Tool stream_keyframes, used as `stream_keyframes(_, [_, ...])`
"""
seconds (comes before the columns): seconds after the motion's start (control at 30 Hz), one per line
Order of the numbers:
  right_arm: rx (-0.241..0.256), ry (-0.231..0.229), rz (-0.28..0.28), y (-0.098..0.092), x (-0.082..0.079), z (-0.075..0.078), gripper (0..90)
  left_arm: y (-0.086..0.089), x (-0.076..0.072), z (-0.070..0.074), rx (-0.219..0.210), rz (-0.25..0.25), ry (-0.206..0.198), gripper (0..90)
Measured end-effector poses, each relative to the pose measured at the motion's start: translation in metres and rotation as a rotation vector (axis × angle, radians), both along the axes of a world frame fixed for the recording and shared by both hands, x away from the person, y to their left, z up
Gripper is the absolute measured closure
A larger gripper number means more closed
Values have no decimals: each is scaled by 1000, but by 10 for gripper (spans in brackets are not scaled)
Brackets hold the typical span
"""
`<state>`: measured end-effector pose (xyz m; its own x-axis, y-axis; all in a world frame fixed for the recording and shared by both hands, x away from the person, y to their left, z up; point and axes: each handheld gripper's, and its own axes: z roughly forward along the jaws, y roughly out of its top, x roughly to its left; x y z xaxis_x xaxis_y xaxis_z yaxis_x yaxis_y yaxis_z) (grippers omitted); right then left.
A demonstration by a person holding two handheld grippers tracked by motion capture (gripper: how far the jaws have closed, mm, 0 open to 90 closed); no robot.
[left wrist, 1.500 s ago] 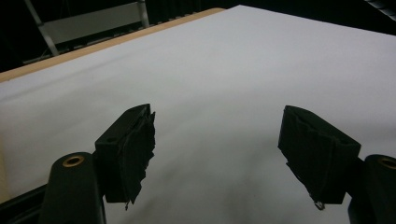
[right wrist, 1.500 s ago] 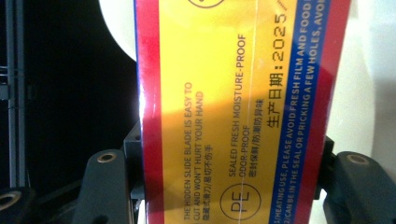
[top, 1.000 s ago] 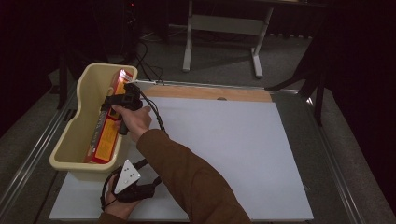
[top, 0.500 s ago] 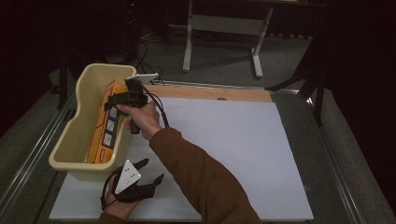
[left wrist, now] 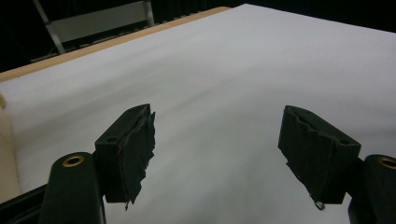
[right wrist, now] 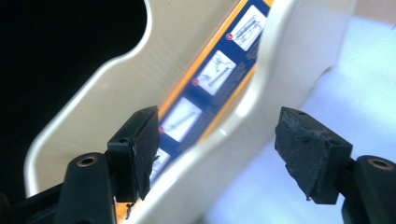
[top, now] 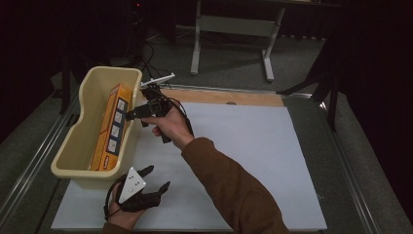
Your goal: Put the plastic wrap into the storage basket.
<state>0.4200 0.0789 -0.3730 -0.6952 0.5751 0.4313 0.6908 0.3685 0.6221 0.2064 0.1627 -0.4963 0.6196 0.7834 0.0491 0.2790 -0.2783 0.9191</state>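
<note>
Orange box (top: 111, 127) with blue picture panels is lying inside the cream plastic tub (top: 73, 146), leaning on its long edge against the tub's right wall, with one end pointing toward the far end of the tub. In the right gripper view, the box (right wrist: 210, 79) is showing its printed panels just over the tub's rim (right wrist: 261, 88). The tub is sitting at the left edge of the white sheet (top: 243, 161) covering the table.

The right gripper (top: 130, 115) is hovering just beside the tub's right rim, its jaws standing wide apart and gripping nothing; its own view is showing one jaw over the tub's inside and the other over the white sheet outside, with the rim passing between them. The person's brown sleeve (top: 234, 190) is reaching diagonally across the sheet.

The left gripper (top: 157, 179) is resting low near the front edge of the sheet, just in front of the tub's near end, with its jaws spread apart and empty, pointing out over the bare white surface.
</note>
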Motion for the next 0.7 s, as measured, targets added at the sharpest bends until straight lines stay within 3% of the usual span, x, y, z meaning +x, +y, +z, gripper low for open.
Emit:
stream_keyframes(0.13, [-41,-106,46,-9,-5,-4,296,1,1,-1,-7,3,6,266])
stream_keyframes(0.37, [-94,-250,112,-26,-15,-10,296,-1,1,-1,3,1,7,266])
stream_keyframes(0.5, [-112,-304,146,-46,-22,-14,296,-2,2,-1,7,2,9,266])
stream_keyframes(0.7, [-117,-375,121,-89,-29,-17,297,-5,3,-2,14,-1,11,265])
